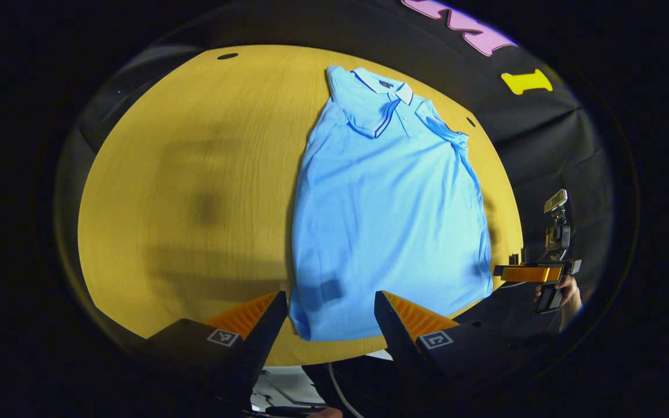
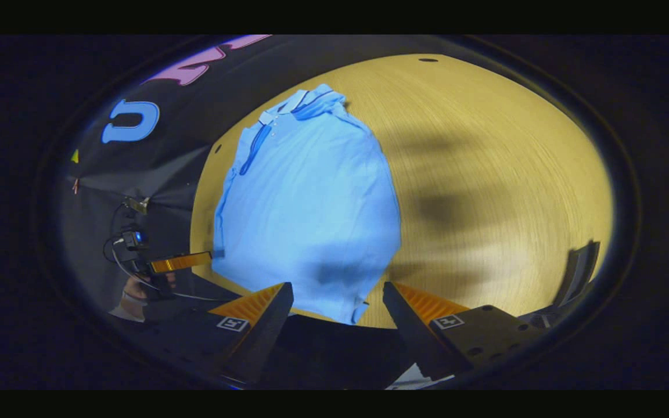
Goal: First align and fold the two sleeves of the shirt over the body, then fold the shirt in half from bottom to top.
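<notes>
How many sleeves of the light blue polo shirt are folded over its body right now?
2: one sleeve lies folded beside the collar, the other sleeve along the opposite shoulder of the light blue polo shirt on the yellow wooden table.

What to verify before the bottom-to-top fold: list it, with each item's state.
1. Sleeves folded over the shirt body: ok, both lie folded inward.
2. Shirt flat on the table: ok, only light wrinkles.
3. Left gripper open at the hem's left corner: ok, fingers apart with the hem between them.
4. Right gripper open at the hem's right corner: ok, fingers apart.
5. Fingers touching the cloth: cannot tell.
6. Collar end free to receive the fold: ok.
</notes>
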The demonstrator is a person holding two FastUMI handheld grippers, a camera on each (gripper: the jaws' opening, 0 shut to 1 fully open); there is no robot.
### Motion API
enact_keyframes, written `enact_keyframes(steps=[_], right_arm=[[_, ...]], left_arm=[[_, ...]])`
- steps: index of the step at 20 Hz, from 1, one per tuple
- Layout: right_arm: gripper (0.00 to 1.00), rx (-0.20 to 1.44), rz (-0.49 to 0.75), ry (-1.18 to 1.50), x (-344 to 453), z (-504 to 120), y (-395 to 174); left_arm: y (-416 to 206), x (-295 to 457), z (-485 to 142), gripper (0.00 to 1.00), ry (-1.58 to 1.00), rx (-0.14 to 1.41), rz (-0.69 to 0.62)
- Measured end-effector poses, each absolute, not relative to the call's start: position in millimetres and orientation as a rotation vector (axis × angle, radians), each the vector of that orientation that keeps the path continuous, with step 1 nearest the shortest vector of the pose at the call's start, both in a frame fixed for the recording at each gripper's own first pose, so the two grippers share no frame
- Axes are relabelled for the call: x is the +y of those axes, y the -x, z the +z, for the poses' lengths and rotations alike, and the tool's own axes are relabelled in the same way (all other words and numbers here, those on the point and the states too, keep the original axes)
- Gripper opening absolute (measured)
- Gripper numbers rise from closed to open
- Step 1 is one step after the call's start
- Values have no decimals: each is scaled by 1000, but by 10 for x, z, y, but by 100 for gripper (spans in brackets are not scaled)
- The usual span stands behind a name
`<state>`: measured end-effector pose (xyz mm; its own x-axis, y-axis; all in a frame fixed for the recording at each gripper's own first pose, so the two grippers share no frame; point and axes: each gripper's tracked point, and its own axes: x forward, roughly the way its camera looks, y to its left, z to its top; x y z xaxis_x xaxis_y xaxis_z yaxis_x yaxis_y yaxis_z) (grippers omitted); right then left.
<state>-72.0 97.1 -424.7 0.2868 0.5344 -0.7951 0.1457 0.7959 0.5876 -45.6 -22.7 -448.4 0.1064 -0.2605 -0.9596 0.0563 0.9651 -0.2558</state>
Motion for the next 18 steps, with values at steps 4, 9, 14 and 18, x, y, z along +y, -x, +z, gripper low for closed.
enact_keyframes(steps=[4, 9, 14, 18], right_arm=[[96, 1298, 252, -731, 1105, -4316, 805], [89, 1284, 203, -762, 1160, -4391, 757], [31, 1295, 180, -748, 1145, -4527, 850], [9, 1283, 190, -814, 1174, -4541, 807]], left_arm=[[576, -295, -4581, 96, 195, 1492, -247], [607, -281, -4636, 93, 173, 1509, -254], [609, -176, -4717, 89, 172, 1531, -186], [793, -333, -4718, 15, 378, 1615, -218]])
